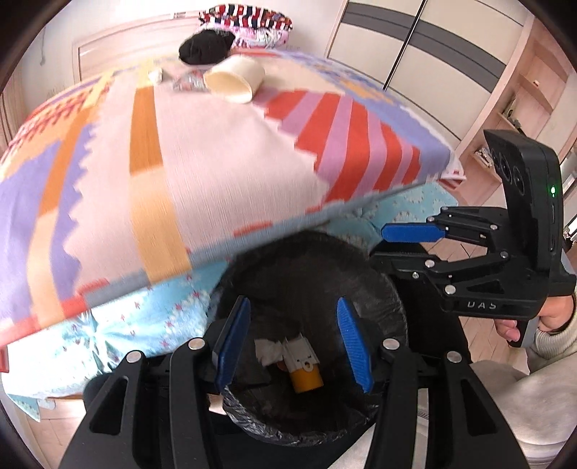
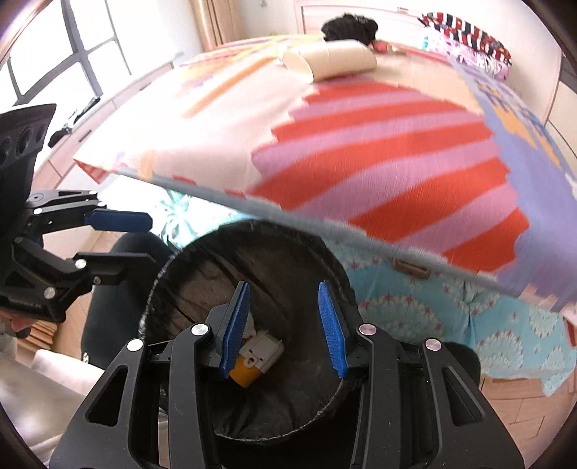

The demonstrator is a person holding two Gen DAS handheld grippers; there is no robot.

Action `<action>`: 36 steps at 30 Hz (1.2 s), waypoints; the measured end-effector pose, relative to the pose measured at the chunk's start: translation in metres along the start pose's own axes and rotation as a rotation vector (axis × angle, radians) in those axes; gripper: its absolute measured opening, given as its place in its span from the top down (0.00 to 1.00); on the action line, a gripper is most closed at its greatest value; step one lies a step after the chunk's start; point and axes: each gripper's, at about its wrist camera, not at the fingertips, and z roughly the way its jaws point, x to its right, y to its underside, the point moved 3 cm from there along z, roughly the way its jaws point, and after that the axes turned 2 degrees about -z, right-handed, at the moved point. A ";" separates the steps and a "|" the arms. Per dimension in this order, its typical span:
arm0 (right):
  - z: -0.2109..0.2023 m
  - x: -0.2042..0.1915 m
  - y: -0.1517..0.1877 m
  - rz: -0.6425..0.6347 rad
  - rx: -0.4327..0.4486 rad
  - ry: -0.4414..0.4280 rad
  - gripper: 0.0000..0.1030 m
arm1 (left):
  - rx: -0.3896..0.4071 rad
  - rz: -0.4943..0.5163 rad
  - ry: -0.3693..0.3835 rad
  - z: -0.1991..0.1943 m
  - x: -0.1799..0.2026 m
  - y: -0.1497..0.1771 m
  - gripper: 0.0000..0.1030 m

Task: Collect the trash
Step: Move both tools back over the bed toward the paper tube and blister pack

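Observation:
A black-lined trash bin [image 1: 382,288] [image 2: 173,285] stands at the foot of the bed. Inside lie a yellow bottle with a white cap [image 1: 304,375] [image 2: 252,360] and a crumpled white tissue [image 1: 268,351]. My left gripper [image 1: 294,342] [image 2: 122,234] is open and empty above the bin. My right gripper [image 2: 285,321] [image 1: 407,245] is open and empty over the bin too. On the bed, far off, lie a tipped cream paper cup [image 1: 236,79] [image 2: 331,59], a small white wad [image 1: 155,75] and a shiny wrapper [image 1: 189,83].
The bed [image 1: 216,162] [image 2: 360,144] has a patterned pink, orange, red and purple cover over a turquoise sheet. A black item [image 1: 205,47] and a striped pillow [image 1: 249,21] lie at its head. A wardrobe and shelves [image 1: 505,90] stand right; a window [image 2: 54,54] shows left.

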 end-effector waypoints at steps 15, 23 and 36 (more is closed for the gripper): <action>-0.037 -0.001 -0.048 -0.050 0.130 0.006 0.53 | 0.118 0.055 -0.026 -0.034 -0.001 -0.052 0.53; -0.041 0.005 -0.075 -0.052 0.170 -0.001 0.53 | 0.175 0.048 -0.033 -0.044 -0.009 -0.088 0.53; -0.033 0.030 -0.122 0.025 0.221 0.018 0.35 | 0.223 0.027 -0.058 -0.044 -0.046 -0.142 0.53</action>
